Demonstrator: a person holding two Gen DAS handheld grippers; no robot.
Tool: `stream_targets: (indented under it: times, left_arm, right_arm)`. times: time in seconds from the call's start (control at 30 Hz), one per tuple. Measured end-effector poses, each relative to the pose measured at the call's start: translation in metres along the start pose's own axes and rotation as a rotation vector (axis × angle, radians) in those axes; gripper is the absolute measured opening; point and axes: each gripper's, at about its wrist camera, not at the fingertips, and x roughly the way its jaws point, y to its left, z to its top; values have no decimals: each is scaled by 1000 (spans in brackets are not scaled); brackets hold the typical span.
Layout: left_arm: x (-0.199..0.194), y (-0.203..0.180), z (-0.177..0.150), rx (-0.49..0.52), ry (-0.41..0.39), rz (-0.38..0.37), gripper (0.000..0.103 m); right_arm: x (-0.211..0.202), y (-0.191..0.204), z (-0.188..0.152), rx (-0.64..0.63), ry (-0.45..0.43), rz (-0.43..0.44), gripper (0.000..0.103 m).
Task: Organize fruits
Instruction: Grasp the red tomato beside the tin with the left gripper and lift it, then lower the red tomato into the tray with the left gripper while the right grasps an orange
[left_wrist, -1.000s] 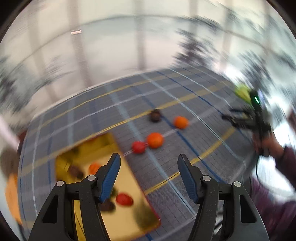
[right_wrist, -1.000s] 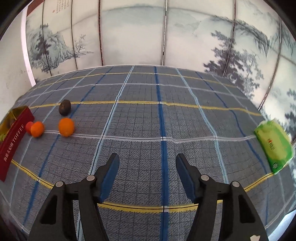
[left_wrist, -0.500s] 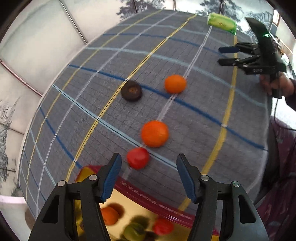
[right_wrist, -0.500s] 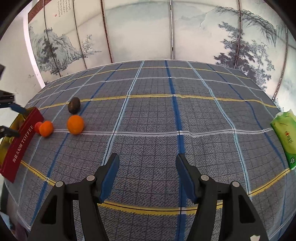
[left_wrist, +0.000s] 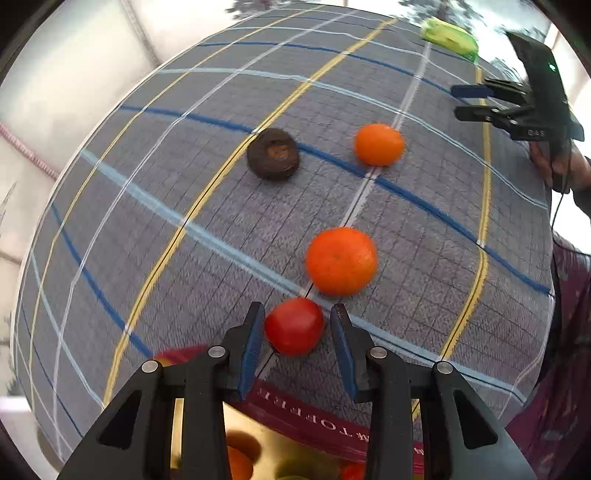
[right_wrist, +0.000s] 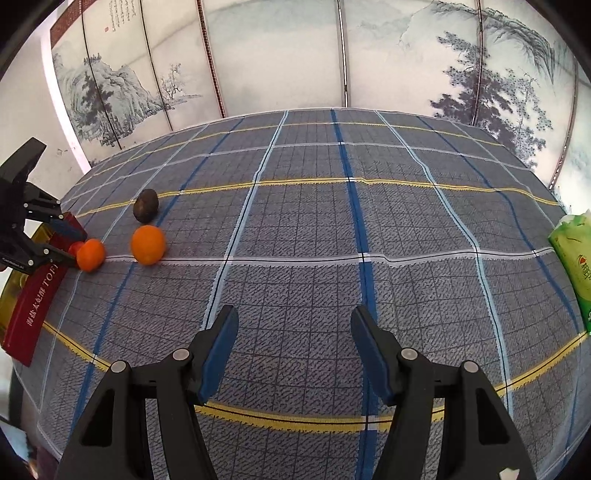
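Observation:
A small red fruit lies on the checked cloth just outside the red toffee tin. My left gripper points down around it with its jaws closing. The left pad touches the fruit and a sliver of cloth shows at the right pad. Beyond it lie a near orange, a far orange and a dark brown fruit. My right gripper hovers open over bare cloth with nothing between its fingers. From there the left gripper shows at the tin.
Several fruits lie in the tin's gold inside, blurred, among them an orange one. A green tissue pack sits at the cloth's right edge. A painted folding screen stands behind the table. A person's hand and sleeve are at the right of the left wrist view.
My left gripper has swung down from over the tin to the red fruit and its jaws have narrowed around it. The right gripper has stayed almost still and open.

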Motion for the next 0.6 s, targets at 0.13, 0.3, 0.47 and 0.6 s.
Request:
stream_targets:
  times: [0.13, 0.3, 0.47, 0.6]
  left_arm:
    - [0, -6, -7, -14, -19, 52, 38]
    - [4, 1, -2, -71, -33, 29, 38]
    - [4, 2, -2, -115, -37, 51, 33]
    - [-22, 1, -13, -272, -135, 90, 33]
  right_arm:
    - [0, 1, 0, 1, -1, 2, 61]
    - [1, 1, 1, 0, 0, 2, 61]
    - [0, 1, 1, 1, -4, -2, 61]
    - [-2, 1, 0, -6, -14, 0, 61]
